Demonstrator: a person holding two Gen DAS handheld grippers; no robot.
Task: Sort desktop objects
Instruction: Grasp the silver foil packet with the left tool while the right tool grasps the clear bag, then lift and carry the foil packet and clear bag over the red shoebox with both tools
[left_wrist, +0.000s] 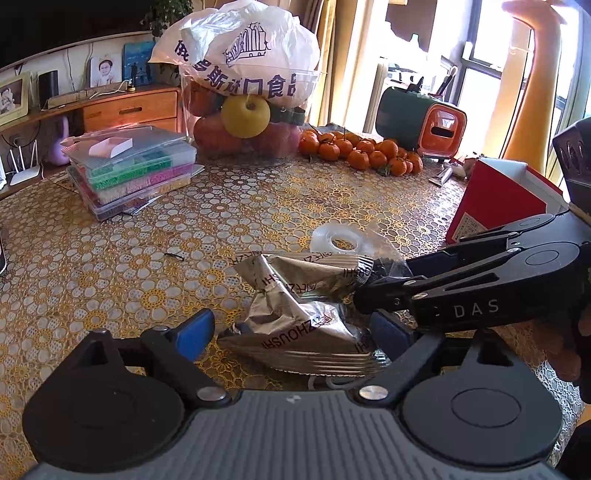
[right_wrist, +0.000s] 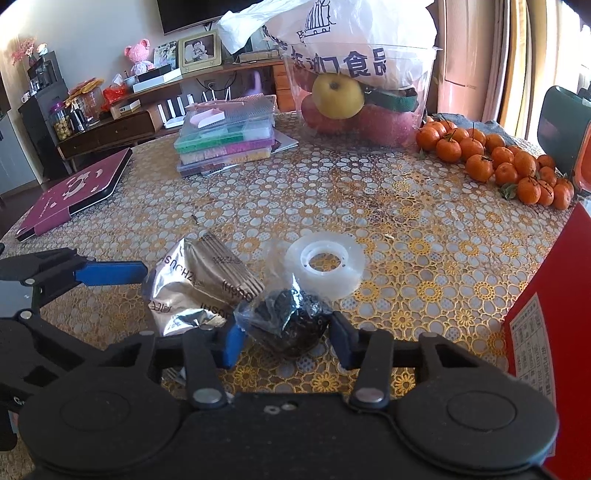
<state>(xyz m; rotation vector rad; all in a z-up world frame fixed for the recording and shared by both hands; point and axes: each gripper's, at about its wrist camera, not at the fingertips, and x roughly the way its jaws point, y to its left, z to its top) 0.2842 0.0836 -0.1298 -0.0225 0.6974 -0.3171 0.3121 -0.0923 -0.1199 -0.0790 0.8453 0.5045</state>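
Both grippers stood apart, left (left_wrist: 291, 332) around the foil packet (left_wrist: 295, 317), right (right_wrist: 286, 338) around the dark bag (right_wrist: 288, 321); closing seemed next.

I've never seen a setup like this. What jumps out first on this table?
Up close, two black grippers with blue pads meet over some litter: the left gripper straddles a crumpled silver wrapper, and the right gripper brackets a small clear bag of dark bits, beside a clear tape roll. Farther back, a white plastic bag sits on a tub of fruit, with tangerines piled to its right.
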